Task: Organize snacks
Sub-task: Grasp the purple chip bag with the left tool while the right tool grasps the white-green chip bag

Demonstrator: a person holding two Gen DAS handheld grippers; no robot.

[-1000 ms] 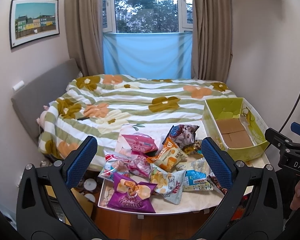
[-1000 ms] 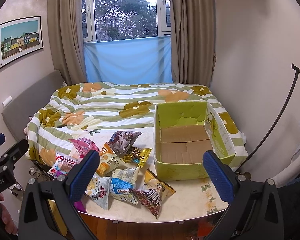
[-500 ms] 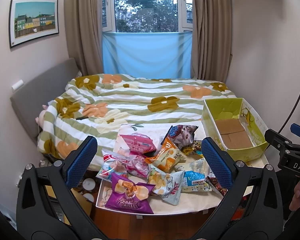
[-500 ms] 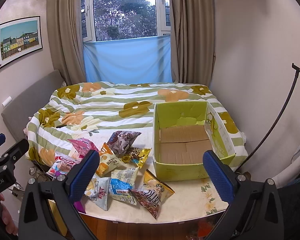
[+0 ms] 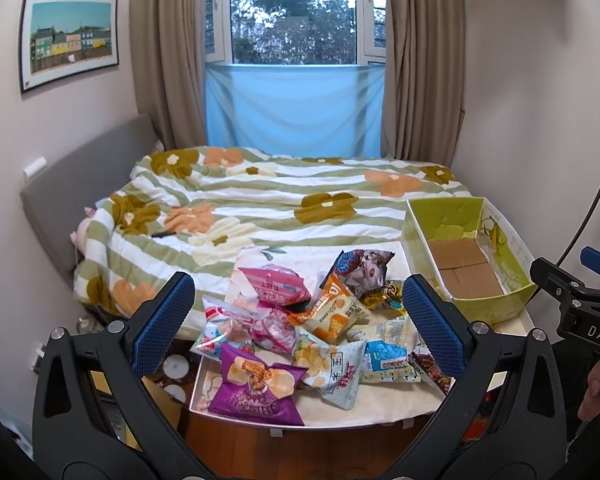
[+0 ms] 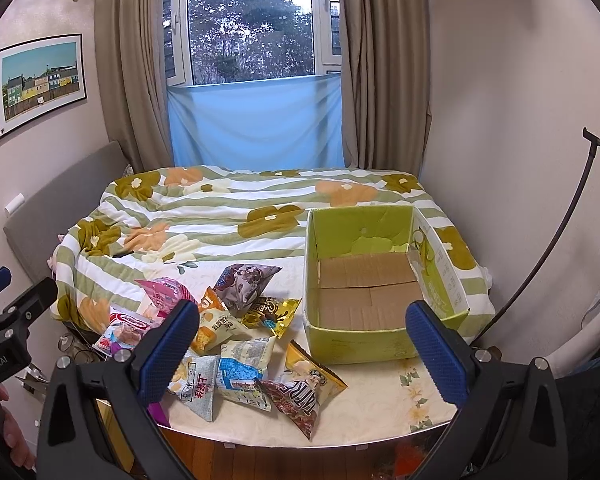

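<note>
Several snack bags lie heaped on the left half of a small white table (image 6: 380, 400). Among them are a purple bag (image 5: 256, 392) at the front left, a pink bag (image 5: 270, 286), an orange-and-white bag (image 5: 332, 314), a grey bag (image 6: 244, 284) and a dark red bag (image 6: 304, 394). An open green cardboard box (image 6: 356, 340), with nothing inside, stands on the table's right half. My left gripper (image 5: 298, 320) hovers open in front of the pile. My right gripper (image 6: 302, 340) hovers open between the pile and the box. Neither holds anything.
A bed with a green-striped flowered quilt (image 5: 284, 200) runs behind the table to the window. A grey headboard (image 5: 72, 196) is on the left and a black stand pole (image 6: 548, 256) on the right. Wooden floor (image 6: 292, 460) shows below the table's front edge.
Almost nothing differs. Both views drift very slightly, both grippers stay open, and the snacks and the box lie where they were.
</note>
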